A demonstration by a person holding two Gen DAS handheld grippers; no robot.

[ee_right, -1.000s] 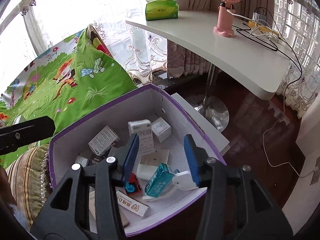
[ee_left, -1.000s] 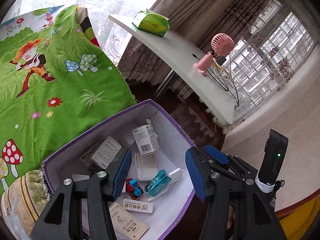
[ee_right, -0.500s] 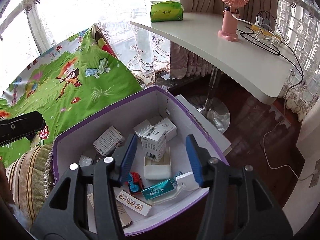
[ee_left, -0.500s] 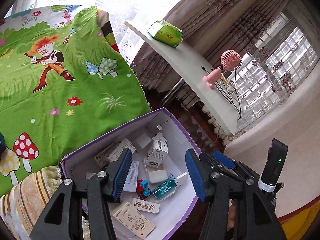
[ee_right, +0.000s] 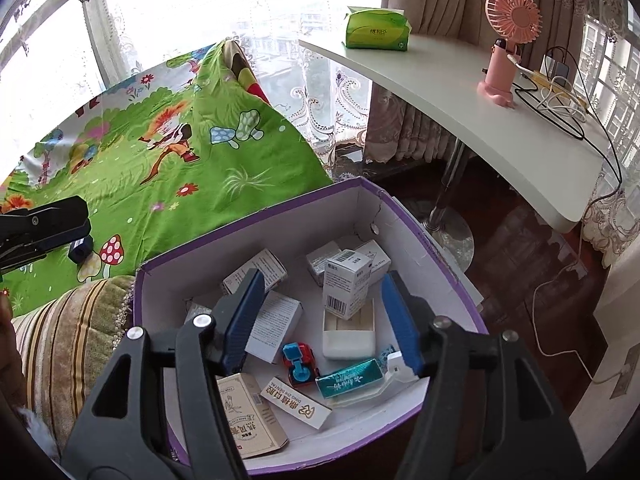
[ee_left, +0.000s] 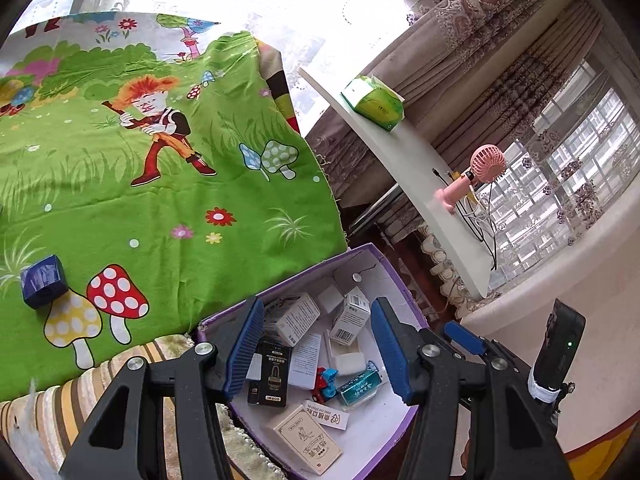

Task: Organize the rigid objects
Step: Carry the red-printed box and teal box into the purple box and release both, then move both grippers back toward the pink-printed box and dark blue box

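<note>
A purple cardboard box (ee_right: 256, 216) (ee_left: 288, 280) with a white inside holds several small cartons, a white barcoded box (ee_right: 346, 284) (ee_left: 352, 316), a red and blue toy car (ee_right: 300, 364) (ee_left: 326, 382) and a teal pack (ee_right: 350, 378). A dark blue cube (ee_left: 42, 282) (ee_right: 80, 249) lies on the green cartoon blanket, left of the box. My left gripper (ee_left: 316, 352) is open and empty above the box. My right gripper (ee_right: 322, 320) is open and empty above the box too.
The green blanket (ee_left: 140, 200) covers the surface left of the box, over a striped cushion (ee_right: 72, 328). A white desk (ee_right: 500, 132) to the right carries a green tissue pack (ee_right: 378, 32), a pink fan (ee_right: 506, 52) and cables. Dark floor lies beyond the box.
Both grippers have pulled back and up from the box. The left one swung left, bringing the blue cube into view. The white barcoded box fell into the box and stands there.
</note>
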